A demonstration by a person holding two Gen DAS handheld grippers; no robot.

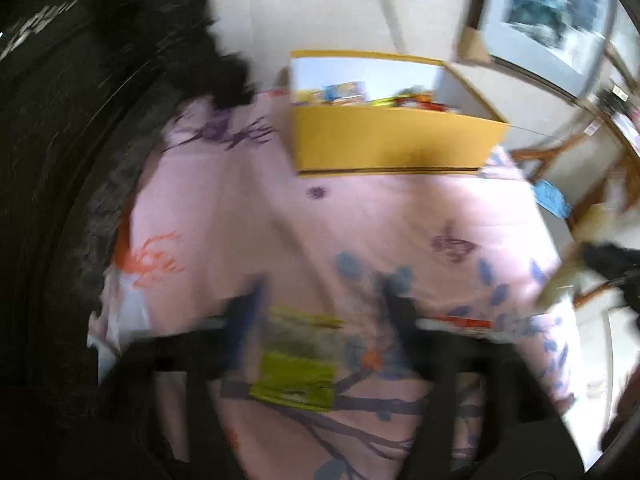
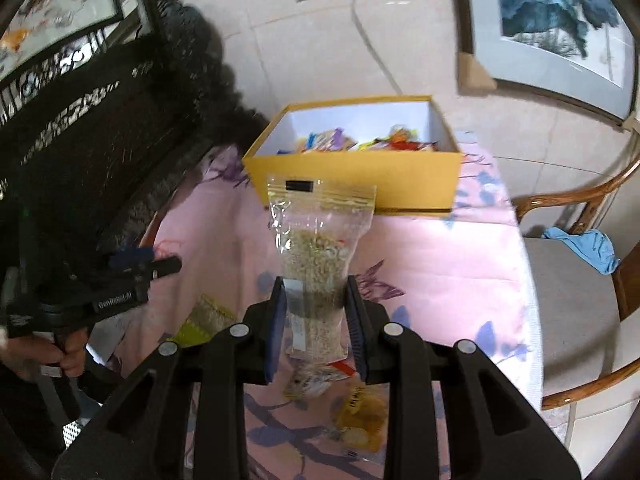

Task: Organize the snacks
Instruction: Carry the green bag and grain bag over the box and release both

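Observation:
My right gripper (image 2: 316, 314) is shut on the lower part of a clear zip bag of pale grains (image 2: 320, 248), held upright above the table. Beyond it stands the open yellow box (image 2: 352, 176), with several bright snack packets inside. My left gripper (image 1: 324, 300) is open in a blurred left wrist view, and a yellow-green packet (image 1: 296, 372) lies on the cloth below and between its fingers, with no pad pressing on it. The right wrist view shows the left gripper (image 2: 156, 264) at the far left, above that packet (image 2: 204, 320). The box (image 1: 392, 148) is ahead.
A pink flowered cloth (image 2: 440, 248) covers the table. Loose snacks (image 2: 360, 416) lie near its front edge. A wooden chair (image 2: 580, 332) with a blue cloth (image 2: 588, 252) stands at the right. Dark carved furniture (image 2: 80, 140) borders the left, and a tiled wall with framed pictures stands behind.

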